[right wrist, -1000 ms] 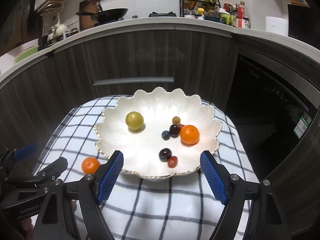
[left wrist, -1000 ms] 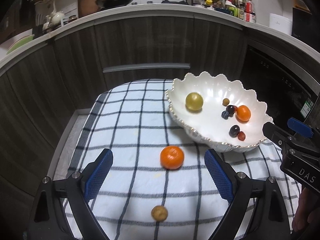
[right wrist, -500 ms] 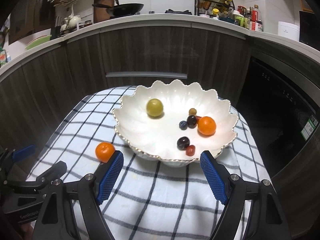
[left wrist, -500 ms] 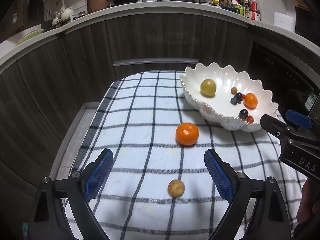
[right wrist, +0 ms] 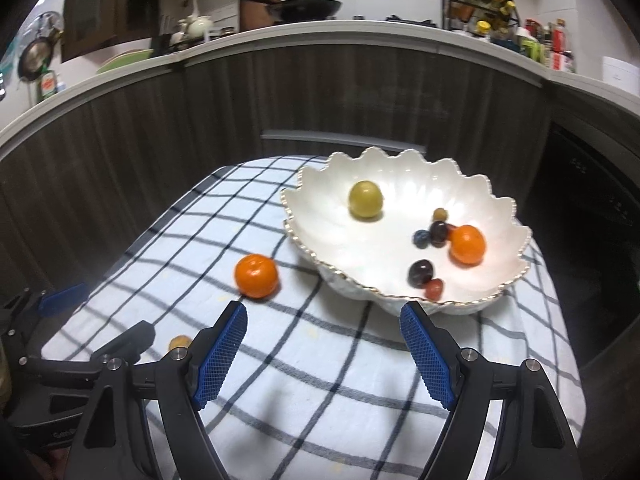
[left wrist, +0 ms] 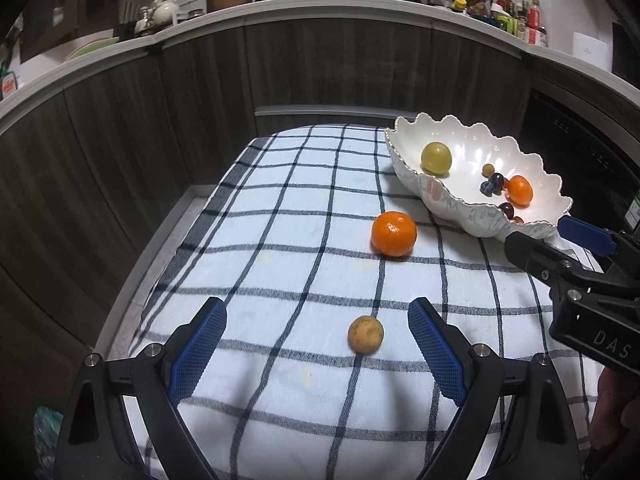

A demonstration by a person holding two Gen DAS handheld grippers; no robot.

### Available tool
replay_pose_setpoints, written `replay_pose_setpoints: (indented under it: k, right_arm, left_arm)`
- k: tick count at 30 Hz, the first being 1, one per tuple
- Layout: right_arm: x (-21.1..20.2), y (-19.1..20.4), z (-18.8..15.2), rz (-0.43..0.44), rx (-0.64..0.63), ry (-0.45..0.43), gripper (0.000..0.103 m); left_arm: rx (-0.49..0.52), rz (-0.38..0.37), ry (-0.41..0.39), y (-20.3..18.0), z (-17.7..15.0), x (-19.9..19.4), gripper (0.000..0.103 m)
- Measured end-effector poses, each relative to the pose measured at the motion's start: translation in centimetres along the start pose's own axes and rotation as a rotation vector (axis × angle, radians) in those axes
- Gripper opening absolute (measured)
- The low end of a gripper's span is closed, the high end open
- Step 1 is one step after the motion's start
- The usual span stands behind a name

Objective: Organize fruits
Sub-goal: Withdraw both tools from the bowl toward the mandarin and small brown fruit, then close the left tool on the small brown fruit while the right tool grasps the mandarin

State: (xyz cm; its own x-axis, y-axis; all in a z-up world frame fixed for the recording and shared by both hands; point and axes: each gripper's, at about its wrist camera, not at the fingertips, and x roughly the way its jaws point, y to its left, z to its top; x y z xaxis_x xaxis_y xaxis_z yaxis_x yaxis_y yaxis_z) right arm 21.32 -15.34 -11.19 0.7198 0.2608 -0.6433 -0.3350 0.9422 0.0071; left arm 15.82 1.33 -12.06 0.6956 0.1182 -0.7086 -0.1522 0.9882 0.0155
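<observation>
Lining up my left gripper (left wrist: 316,344) on the small round tan fruit (left wrist: 365,335), I am seeing it lying on the checked blue-and-white cloth (left wrist: 280,220) near the cloth's front edge, level with the fingertips and right of the midline, closer to the right-hand blue pad (left wrist: 436,350) than to the left. The jaws are standing wide apart and holding nothing. The fruit is round, so I am judging no long axis matters; only a small shift to the right and a short push forward would be needed before closing.

Beyond it, toward the cloth's right side, the bright orange mandarin (left wrist: 393,233) is sitting just beside the white scalloped ceramic bowl (left wrist: 460,208), apart from its wall. The bowl, by the cloth's far right corner, is already carrying a yellow-green round fruit (left wrist: 436,158), a second mandarin and several small dark and red berries.

My right gripper (right wrist: 324,354) is hovering fully open and empty, pointing at the bowl's near rim. I judge the left is clearly nearer the tan fruit.

The right wrist view is giving me the whole bowl interior (right wrist: 400,240) and the loose mandarin (right wrist: 256,275), but it is showing only a sliver of the tan fruit (right wrist: 179,342) behind its own left finger. The left view is showing that fruit fully, with part of the bowl hidden behind the right gripper's body.
</observation>
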Motion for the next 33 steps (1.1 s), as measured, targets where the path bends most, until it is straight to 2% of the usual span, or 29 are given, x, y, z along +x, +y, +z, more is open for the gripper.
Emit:
replay_pose_setpoints:
  k: [7,16,20,24,28,33]
  right_arm:
    - [1.4,0.4,-0.1,0.099,-0.098,0.014,0.080]
    - [3.9,1.1,0.0,0.253,-0.244,0.056,0.079]
    - [5.0,1.4,0.2,0.281,-0.274,0.071,0.077]
    - [6.2,1.7,0.5,0.287,-0.264,0.093,0.072]
    - [7.1,2.5,0.7,0.272,-0.250,0.111,0.069]
    - [8.1,3.6,0.8,0.264,-0.236,0.117,0.068]
  left_arm:
    - [-0.062,0.068,0.035,-0.7,-1.0,0.7,0.088]
    - [-0.089,0.087,0.008,-2.4,-2.0,1.3,0.082]
    - [-0.152,0.112,0.039,-2.3,-2.0,2.6,0.081]
    - [-0.203,0.129,0.055,-2.0,-2.2,3.6,0.072]
    - [-0.259,0.119,0.065,-1.5,-2.5,4.3,0.068]
    - [-0.279,0.111,0.056,-1.8,-2.5,4.3,0.062]
